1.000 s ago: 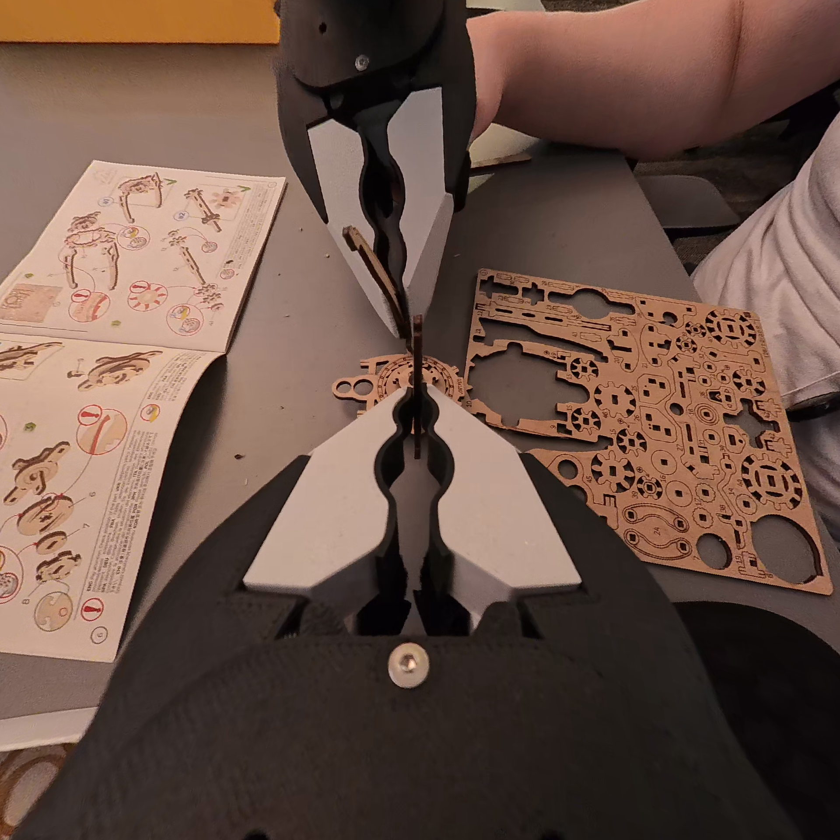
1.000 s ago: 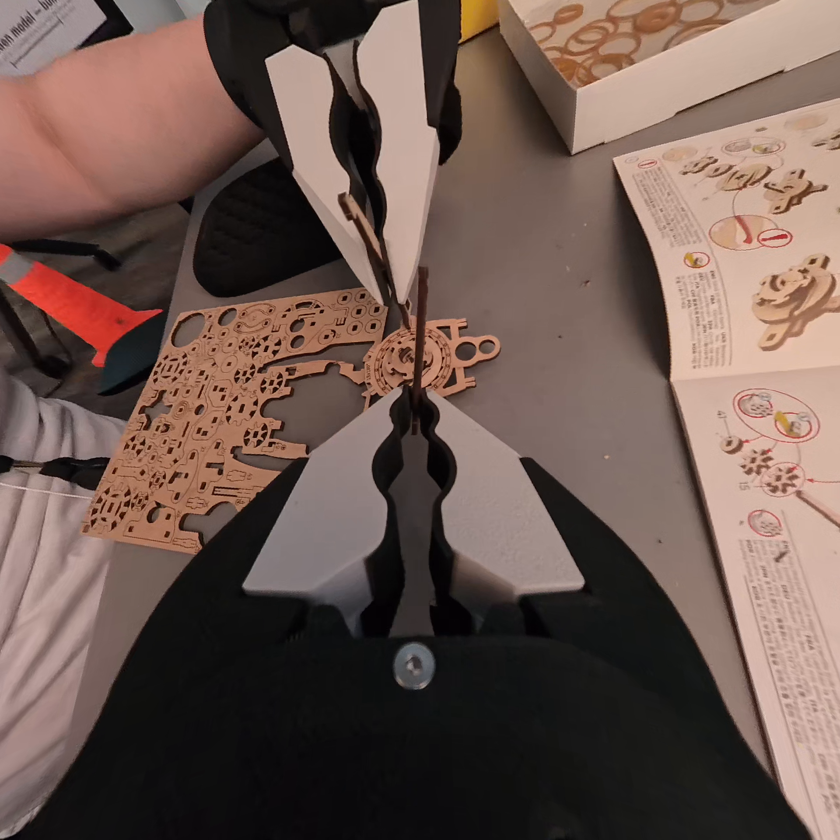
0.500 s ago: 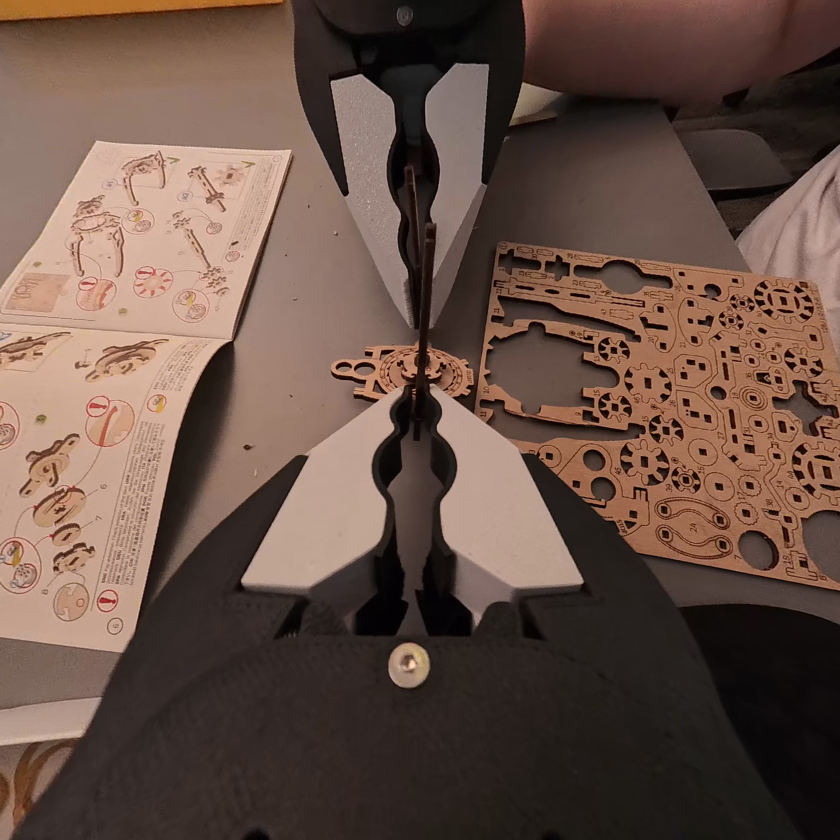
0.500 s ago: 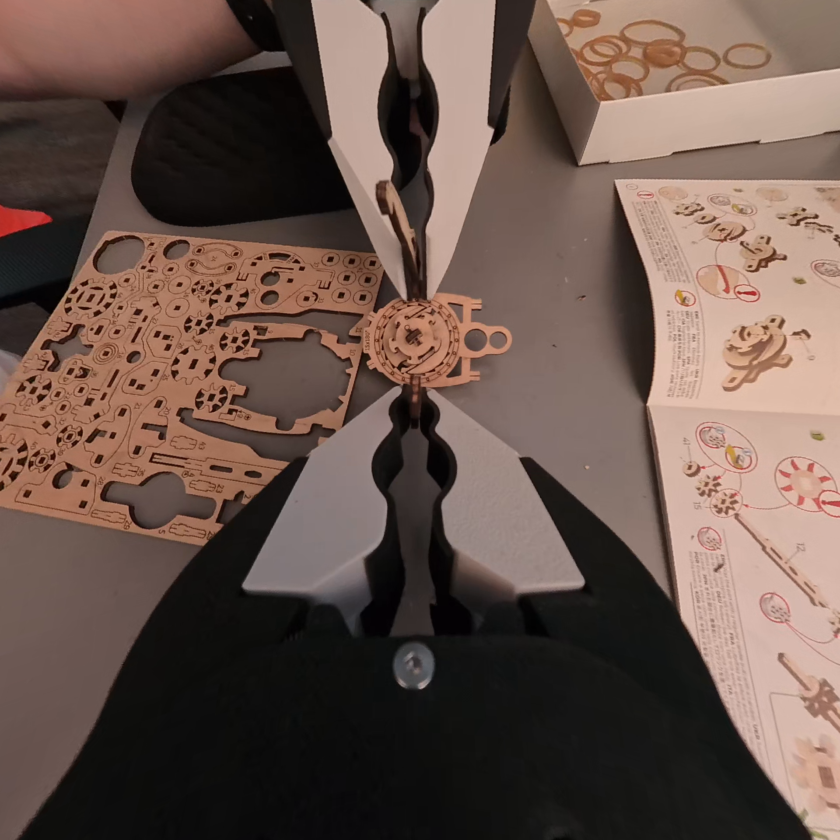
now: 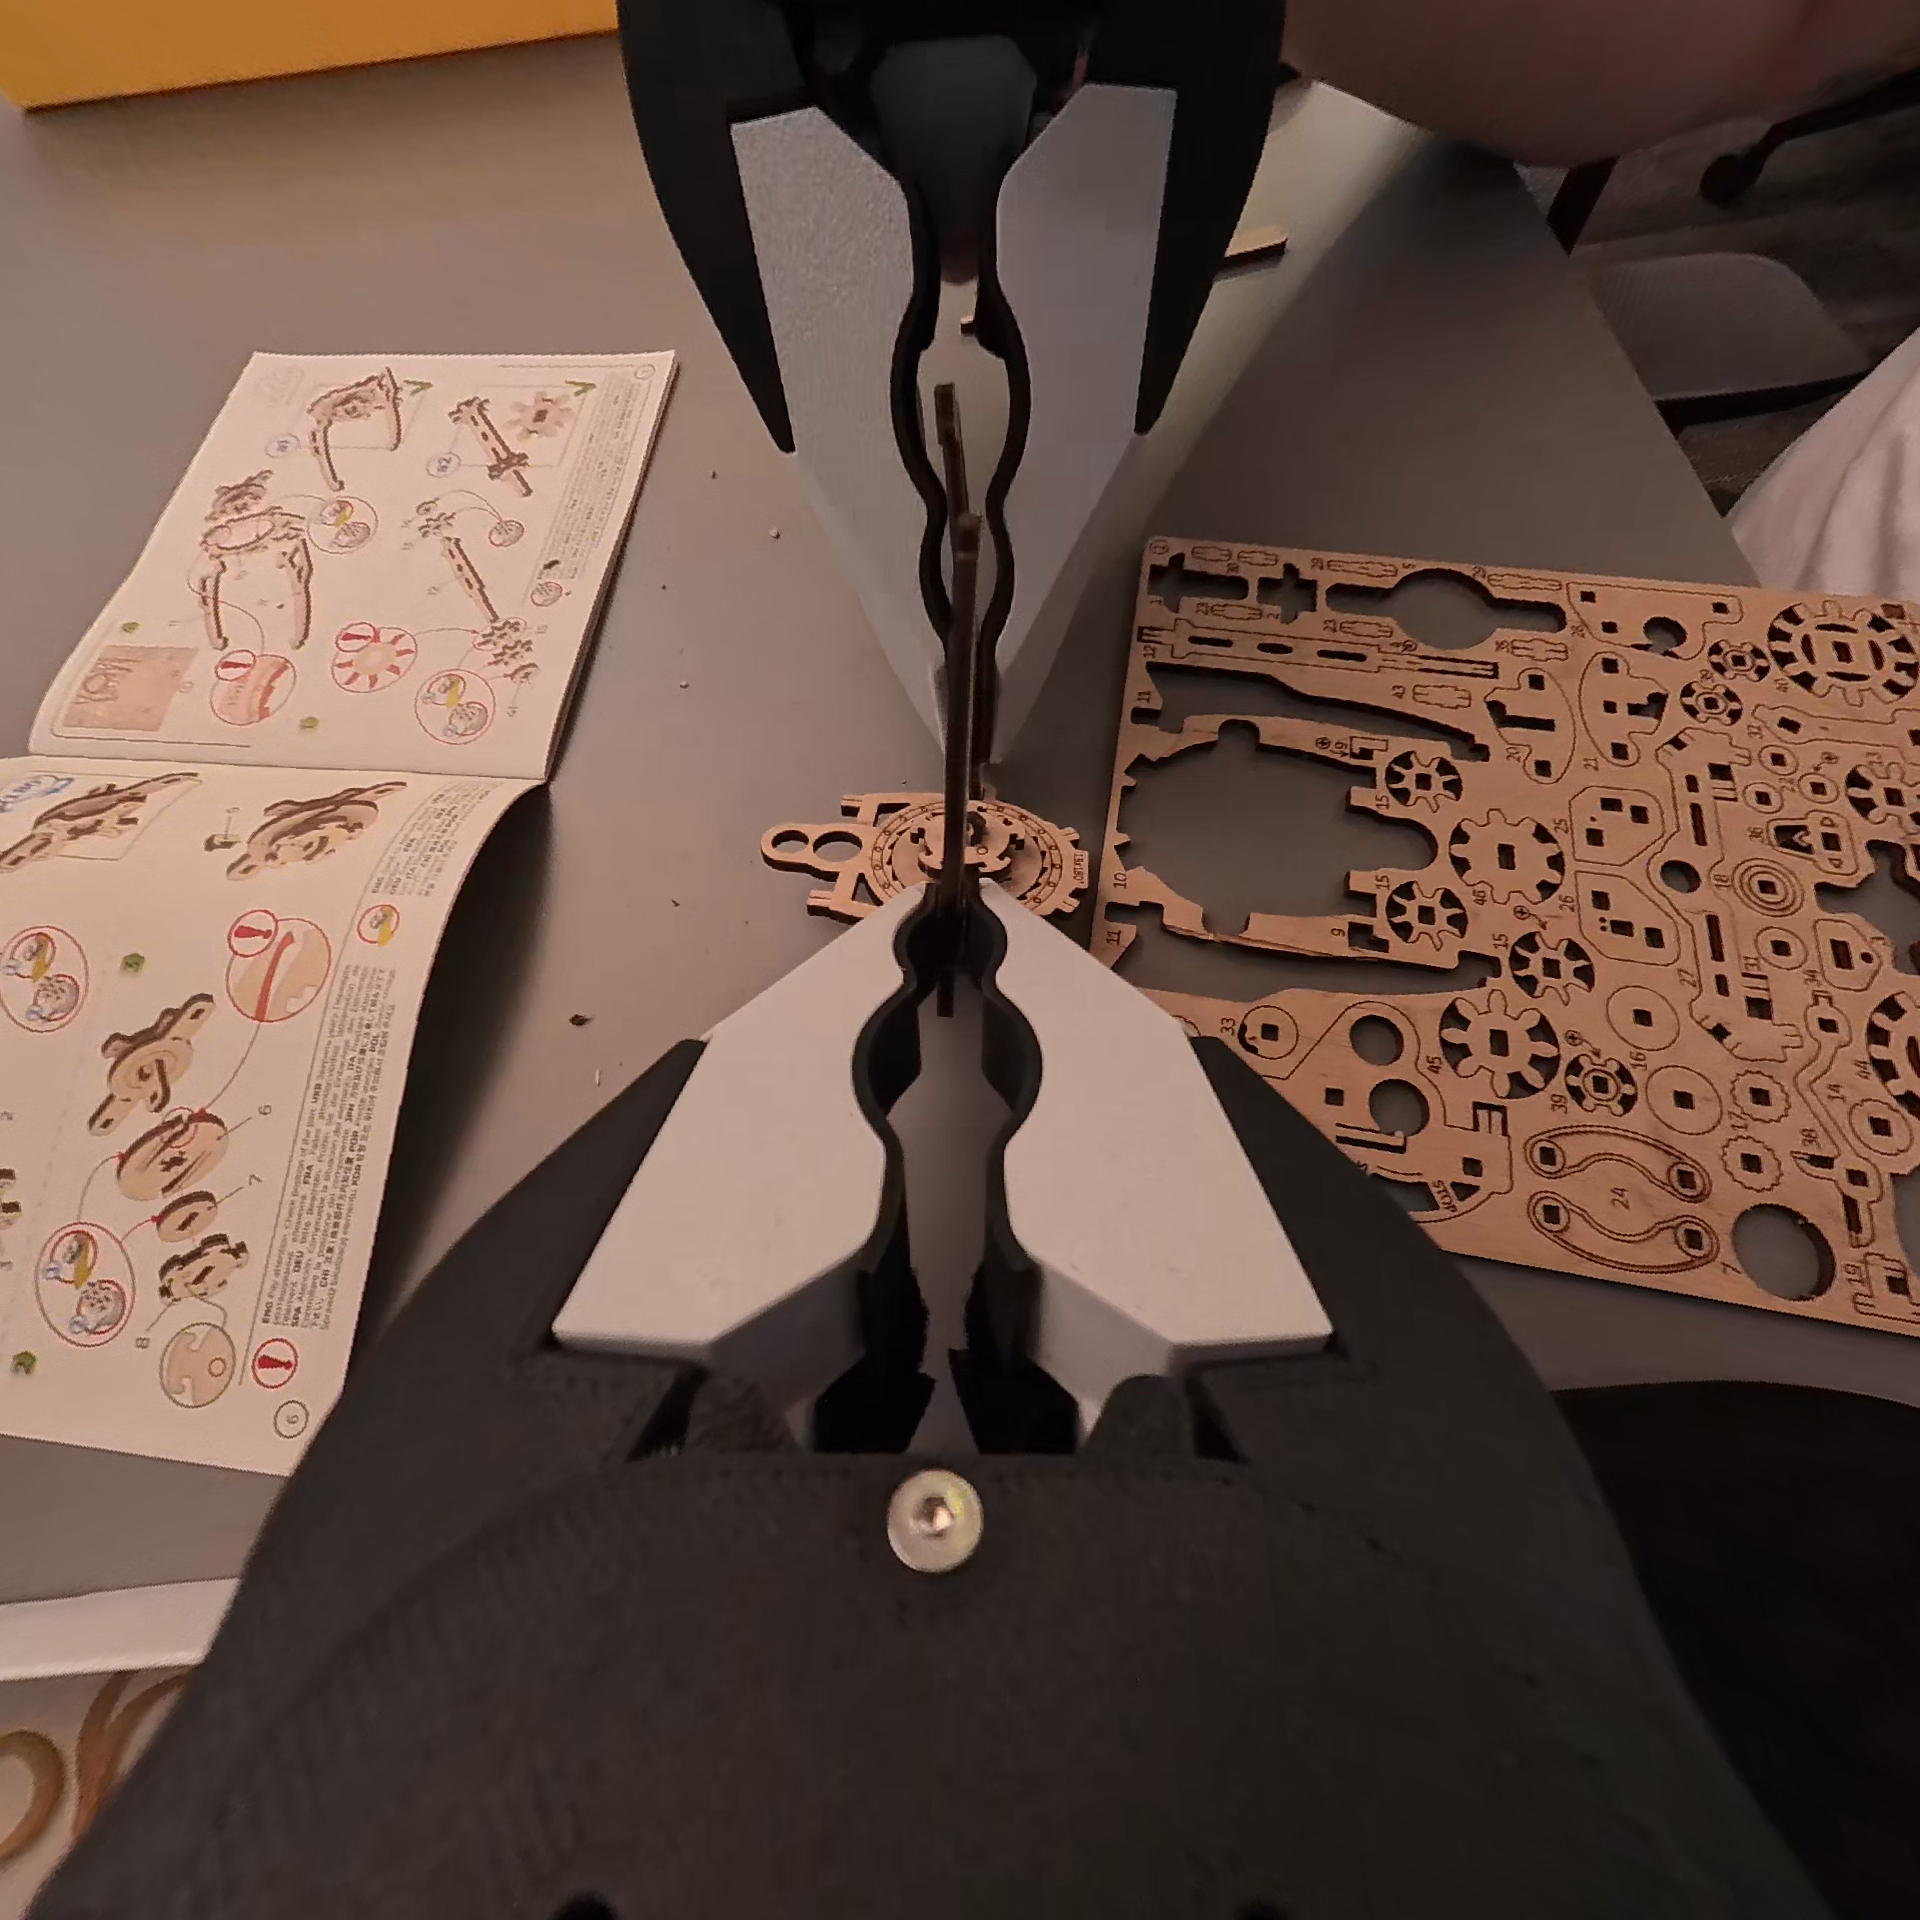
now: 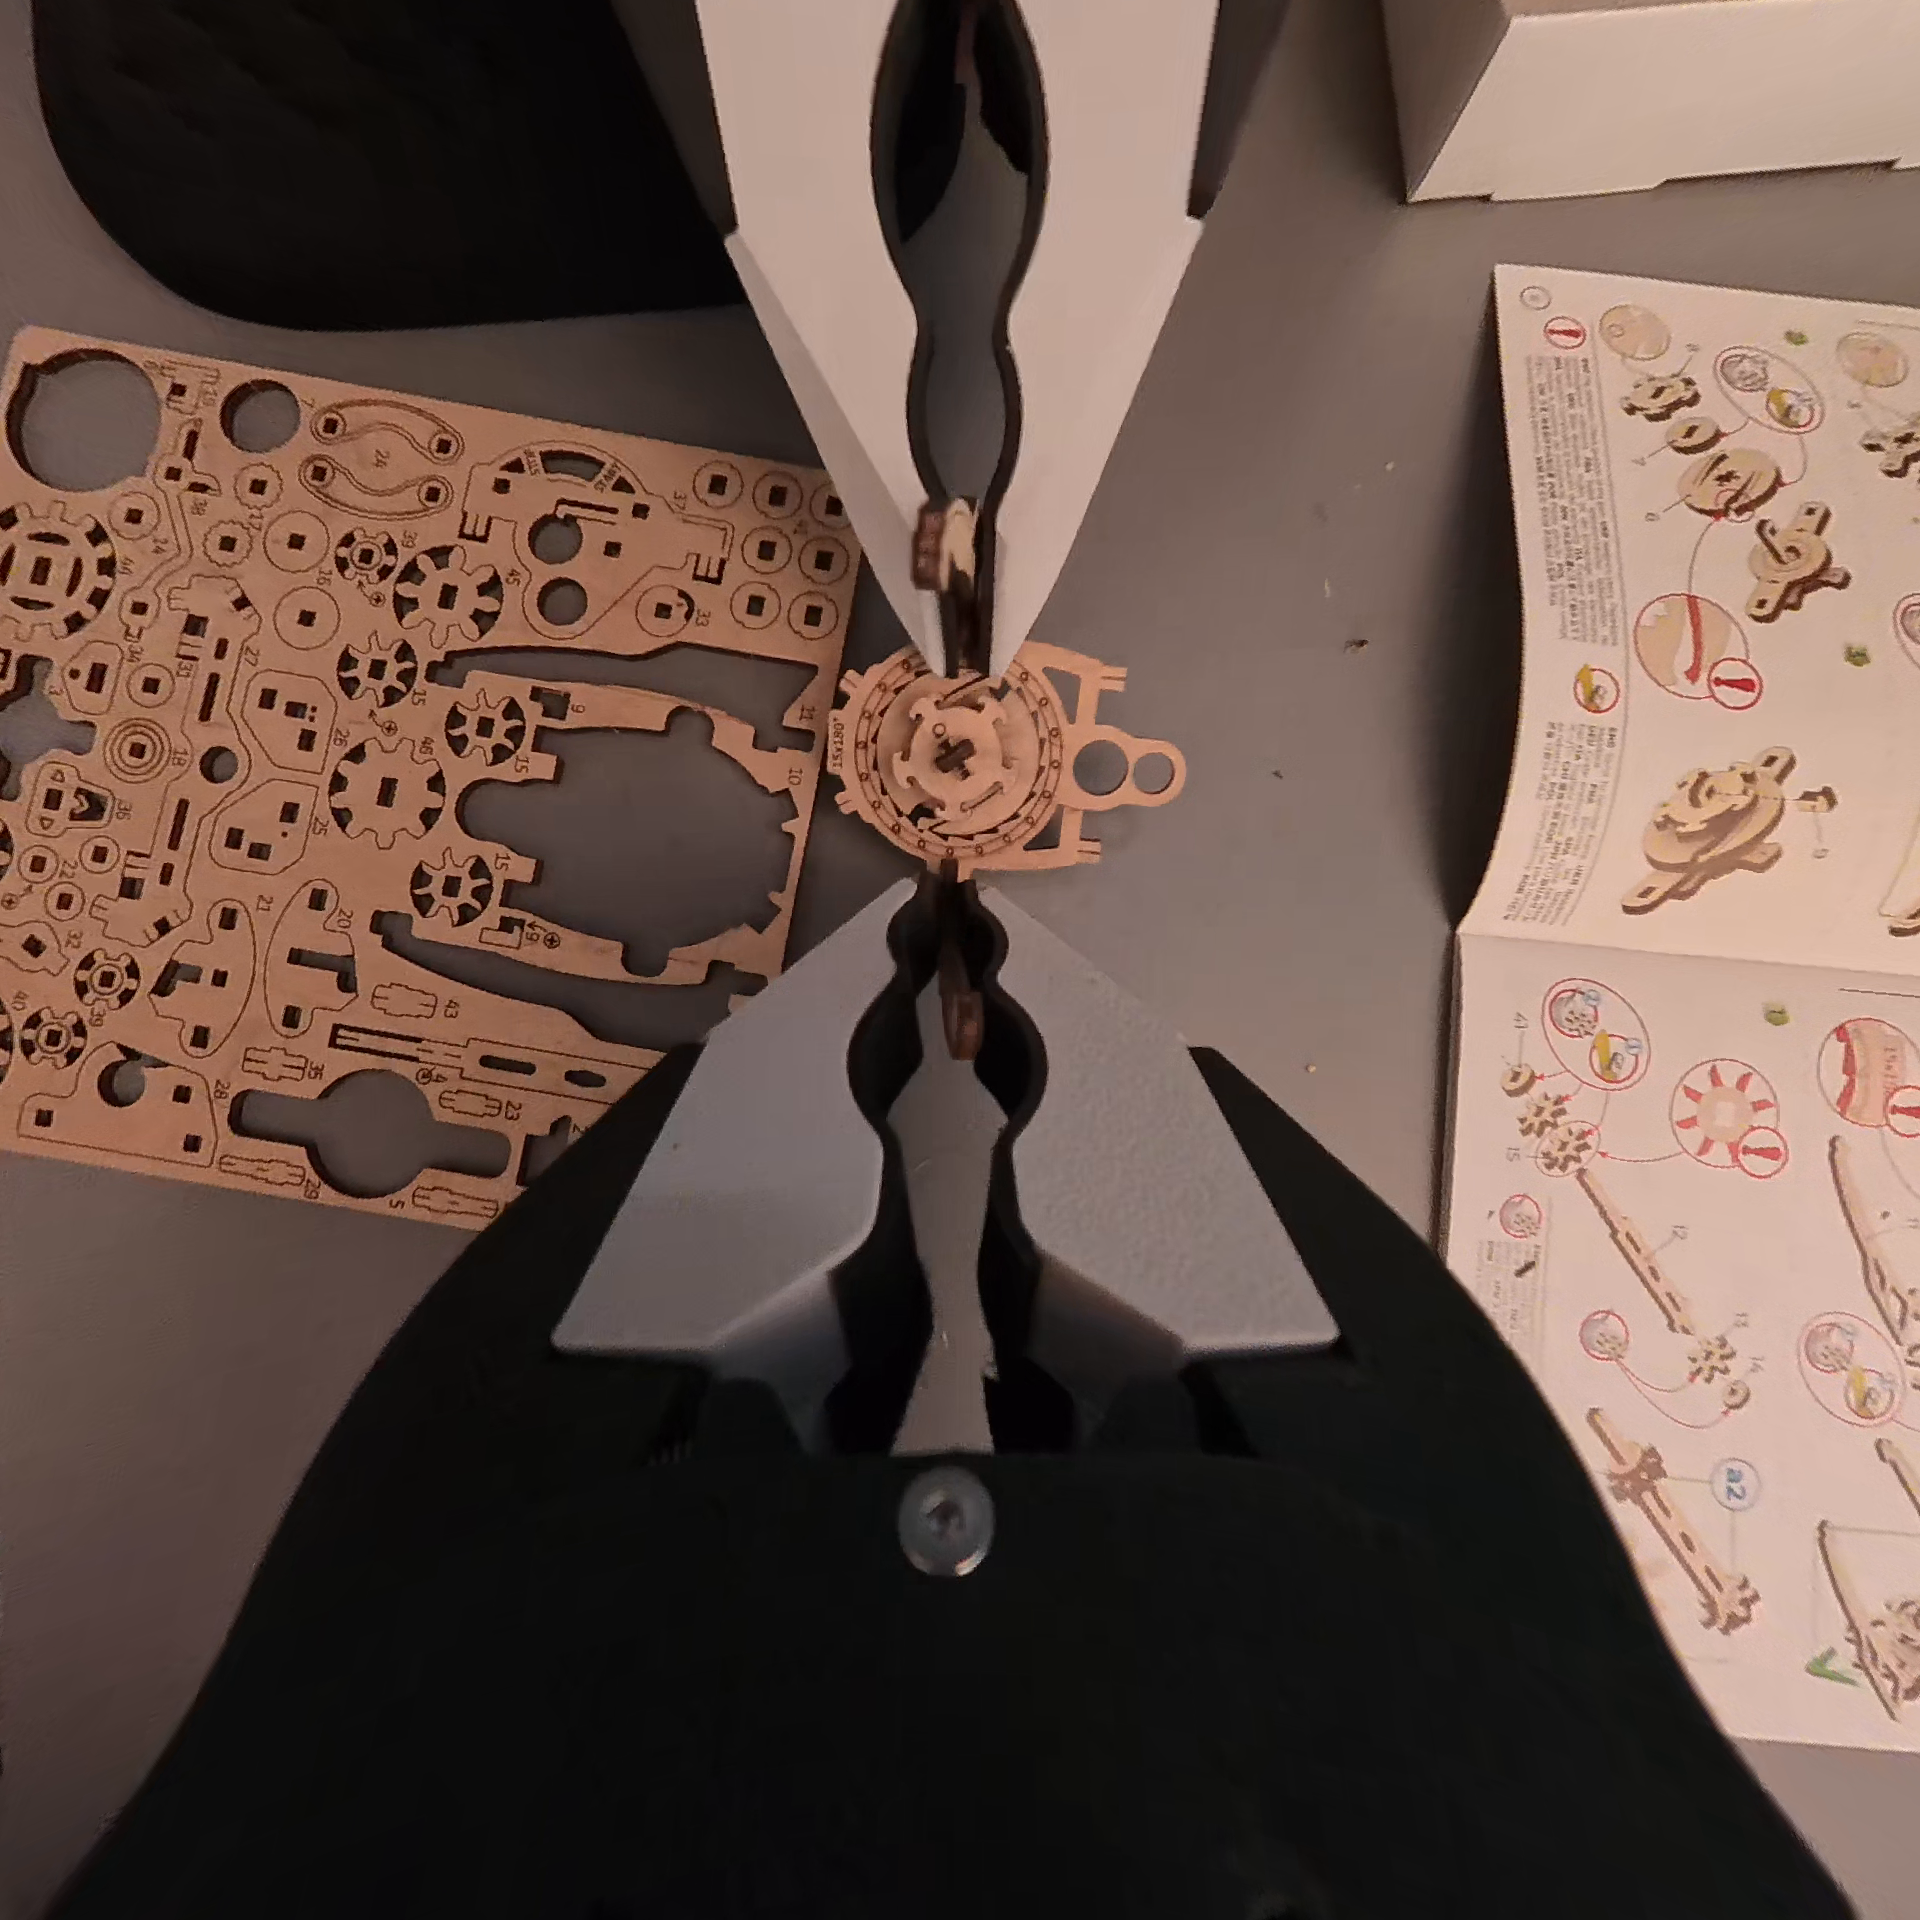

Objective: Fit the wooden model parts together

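Observation:
My left gripper [image 5: 951, 909] is shut on a thin flat wooden part [image 5: 954, 831], seen edge-on and standing upward. My right gripper [image 5: 966, 727] faces it tip to tip from above, shut on a second thin wooden part [image 5: 945, 436]. The two parts lie side by side between the tips; whether they interlock is hidden. In the right wrist view, my right gripper [image 6: 951, 883] holds its part [image 6: 961, 1013] and the left gripper [image 6: 961, 665] holds its own part [image 6: 948, 545]. A round assembled wooden piece [image 6: 956, 769] lies on the grey table directly below both tips; it also shows in the left wrist view [image 5: 1018, 862].
A punched-out wooden parts sheet [image 5: 1558, 935] [image 6: 312, 779] lies beside the round piece. An open instruction booklet [image 5: 312, 831] [image 6: 1714, 935] lies on the other side. A white box [image 6: 1662, 104] and a black pad [image 6: 364, 156] sit at the far edge. A person's arm [image 5: 1610, 62] is at the top right. Left and right tips are no more than a few centimetres apart.
The grippers have closed in tip to tip above the round piece. The right gripper's part, tilted before, now lies parallel beside the left's part. The right wrist view now looks more steeply down.

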Available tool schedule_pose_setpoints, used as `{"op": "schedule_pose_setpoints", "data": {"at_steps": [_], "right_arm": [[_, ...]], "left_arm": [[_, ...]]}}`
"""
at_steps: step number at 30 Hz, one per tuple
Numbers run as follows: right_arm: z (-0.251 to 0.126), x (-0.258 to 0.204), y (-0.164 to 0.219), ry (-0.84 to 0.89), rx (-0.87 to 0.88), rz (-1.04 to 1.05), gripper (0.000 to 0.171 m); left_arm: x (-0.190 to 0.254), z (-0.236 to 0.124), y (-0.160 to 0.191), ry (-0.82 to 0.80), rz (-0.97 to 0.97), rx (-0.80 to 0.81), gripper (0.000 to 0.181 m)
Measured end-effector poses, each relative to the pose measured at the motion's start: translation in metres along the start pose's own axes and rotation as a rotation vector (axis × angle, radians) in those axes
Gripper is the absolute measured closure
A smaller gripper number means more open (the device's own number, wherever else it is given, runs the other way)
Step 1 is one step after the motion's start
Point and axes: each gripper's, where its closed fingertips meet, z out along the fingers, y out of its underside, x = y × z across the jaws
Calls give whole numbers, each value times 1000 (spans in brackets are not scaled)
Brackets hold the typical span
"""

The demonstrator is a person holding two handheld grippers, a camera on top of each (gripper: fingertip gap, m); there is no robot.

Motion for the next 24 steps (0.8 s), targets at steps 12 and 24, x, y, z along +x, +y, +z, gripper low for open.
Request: {"op": "schedule_pose_setpoints", "data": {"at_steps": [12, 24], "right_arm": [[-3, 1, -2, -272, 176, 453, 169], [-24, -26, -7, -675, 182, 739, 171]], "left_arm": [[-15, -55, -35, -210, -63, 221, 131], [26, -4, -35, -395, 555, -236, 131]]}}
